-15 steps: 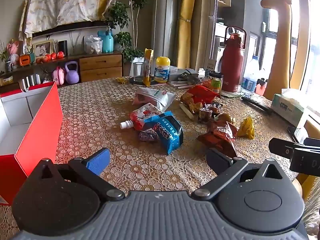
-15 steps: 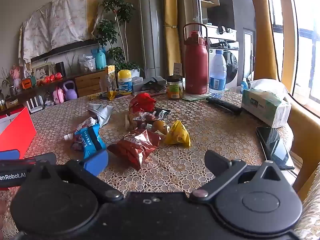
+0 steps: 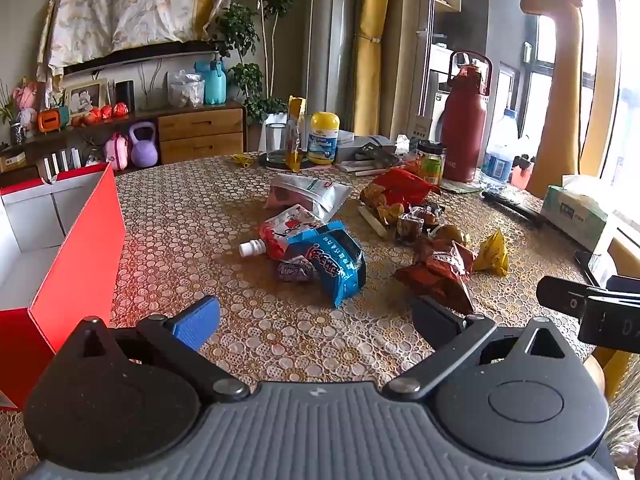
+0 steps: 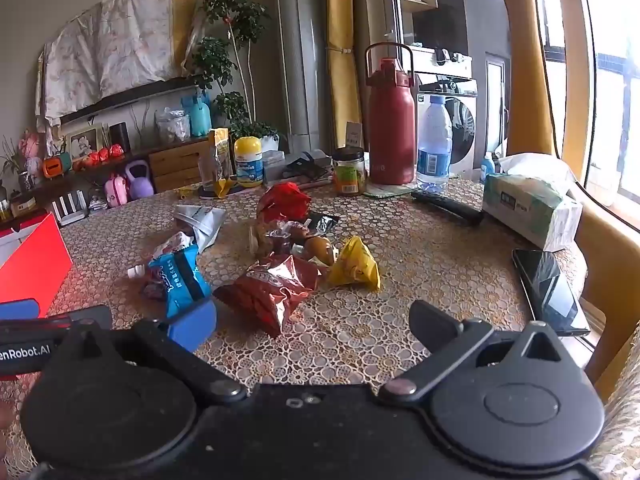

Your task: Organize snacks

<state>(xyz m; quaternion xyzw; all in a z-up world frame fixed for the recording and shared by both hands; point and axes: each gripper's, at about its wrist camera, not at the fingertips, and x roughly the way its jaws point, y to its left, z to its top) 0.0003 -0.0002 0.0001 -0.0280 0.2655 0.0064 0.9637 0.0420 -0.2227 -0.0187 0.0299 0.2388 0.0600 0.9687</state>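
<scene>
A pile of snacks lies mid-table: a blue packet [image 3: 336,260] over a red-white spouted pouch [image 3: 282,228], a silver pouch [image 3: 308,194], a red chip bag [image 3: 394,192], a brown-red bag [image 3: 440,272] and a yellow packet [image 3: 492,254]. An open red box [image 3: 76,248] stands at the left. My left gripper [image 3: 316,316] is open and empty, short of the blue packet. My right gripper [image 4: 312,320] is open and empty, just before the brown-red bag [image 4: 276,284]; the blue packet [image 4: 180,276] and yellow packet [image 4: 354,266] lie beyond.
At the table's back stand a red flask [image 4: 390,128], a water bottle [image 4: 434,144], a jar [image 4: 349,170], a yellow-capped tub [image 4: 248,162] and a glass [image 3: 276,142]. A tissue box [image 4: 528,204], a remote [image 4: 446,202] and a phone [image 4: 550,290] lie at the right.
</scene>
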